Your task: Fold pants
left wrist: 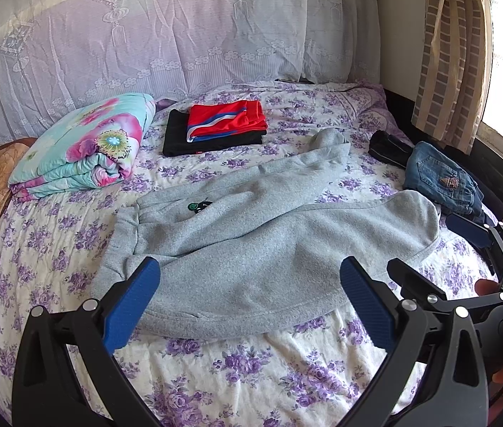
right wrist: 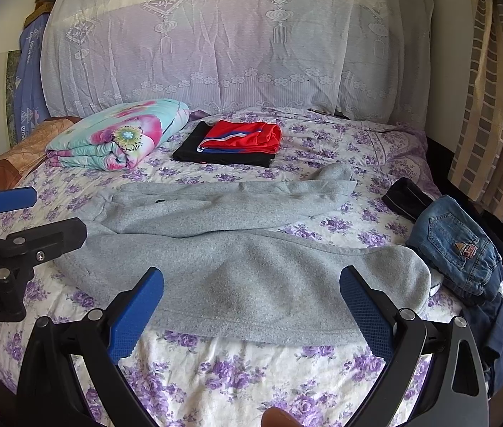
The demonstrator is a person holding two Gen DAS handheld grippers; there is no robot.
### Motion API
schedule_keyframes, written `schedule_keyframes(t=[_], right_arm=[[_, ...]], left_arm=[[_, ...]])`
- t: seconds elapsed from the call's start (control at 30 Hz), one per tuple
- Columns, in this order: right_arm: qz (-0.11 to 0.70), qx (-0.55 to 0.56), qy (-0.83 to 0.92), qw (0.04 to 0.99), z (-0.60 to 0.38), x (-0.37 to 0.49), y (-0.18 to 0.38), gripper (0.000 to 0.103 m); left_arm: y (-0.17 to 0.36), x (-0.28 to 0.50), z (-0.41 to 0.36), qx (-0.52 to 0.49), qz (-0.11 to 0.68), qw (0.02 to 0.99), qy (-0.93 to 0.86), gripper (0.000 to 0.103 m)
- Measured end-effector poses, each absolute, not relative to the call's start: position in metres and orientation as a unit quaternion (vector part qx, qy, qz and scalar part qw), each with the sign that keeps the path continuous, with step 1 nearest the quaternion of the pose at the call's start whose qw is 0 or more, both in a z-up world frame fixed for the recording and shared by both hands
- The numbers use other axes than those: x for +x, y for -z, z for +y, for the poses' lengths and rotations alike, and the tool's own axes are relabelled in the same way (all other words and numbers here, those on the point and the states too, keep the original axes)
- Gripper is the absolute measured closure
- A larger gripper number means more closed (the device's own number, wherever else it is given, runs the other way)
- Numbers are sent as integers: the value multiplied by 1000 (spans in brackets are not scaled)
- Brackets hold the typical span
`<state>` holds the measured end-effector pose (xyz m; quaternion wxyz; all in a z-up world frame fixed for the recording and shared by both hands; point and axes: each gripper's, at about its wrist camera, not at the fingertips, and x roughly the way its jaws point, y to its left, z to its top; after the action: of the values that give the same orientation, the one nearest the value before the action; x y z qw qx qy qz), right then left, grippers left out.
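1. Both of my grippers are spread wide with nothing between their blue pads: the left gripper (left wrist: pixel 249 281) hovers over the near edge of the grey fleece pants (left wrist: pixel 251 235), and the right gripper (right wrist: pixel 251 295) hovers over the near leg of the same pants.
2. From the left wrist view I see the right gripper at the right edge of the picture, just beside the cuff of the near leg.
3. Those pants lie spread flat across the bed with the purple-flowered sheet (left wrist: pixel 287 363), waistband toward the left, the two legs running rightward and splayed apart at the cuffs.
4. Behind the pants sits a stack of folded clothes, a red garment with blue and white stripes (left wrist: pixel 228 121) on top of a black one (left wrist: pixel 180 138).
5. Left of that stack I see a folded floral quilt in turquoise and pink (left wrist: pixel 84 149).
6. To the right, near the leg cuffs, a small pair of blue denim jeans (right wrist: pixel 454 245) lies bunched by a dark garment (right wrist: pixel 406 197).
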<state>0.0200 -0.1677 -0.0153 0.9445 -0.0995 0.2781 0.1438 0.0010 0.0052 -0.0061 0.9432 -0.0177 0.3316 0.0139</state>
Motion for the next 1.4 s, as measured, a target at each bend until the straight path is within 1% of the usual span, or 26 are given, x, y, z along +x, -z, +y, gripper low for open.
schedule_keyframes(t=[0.83,0.93,1.07,1.23,1.3,1.4], right_arm=[[279,-99,-144,944,-167,20,18,3],[275,-107,-168,941,-161,15,23,3],[252,-162,-243,922,-130,-5,35,3],[217,-268,-318,883,-51,-25,60,3],[212,-306,-337,865,-15,-30,71,3],[209,-352,-358,839,32,-32,90,4]], left_arm=[[11,1,8,-14,336,942,-2,4],[12,-1,40,-18,335,942,-7,4],[24,1,123,-44,355,930,-83,4],[46,10,216,-98,387,908,-128,4],[54,17,240,-112,399,901,-128,4],[64,32,254,-114,415,895,-113,4]])
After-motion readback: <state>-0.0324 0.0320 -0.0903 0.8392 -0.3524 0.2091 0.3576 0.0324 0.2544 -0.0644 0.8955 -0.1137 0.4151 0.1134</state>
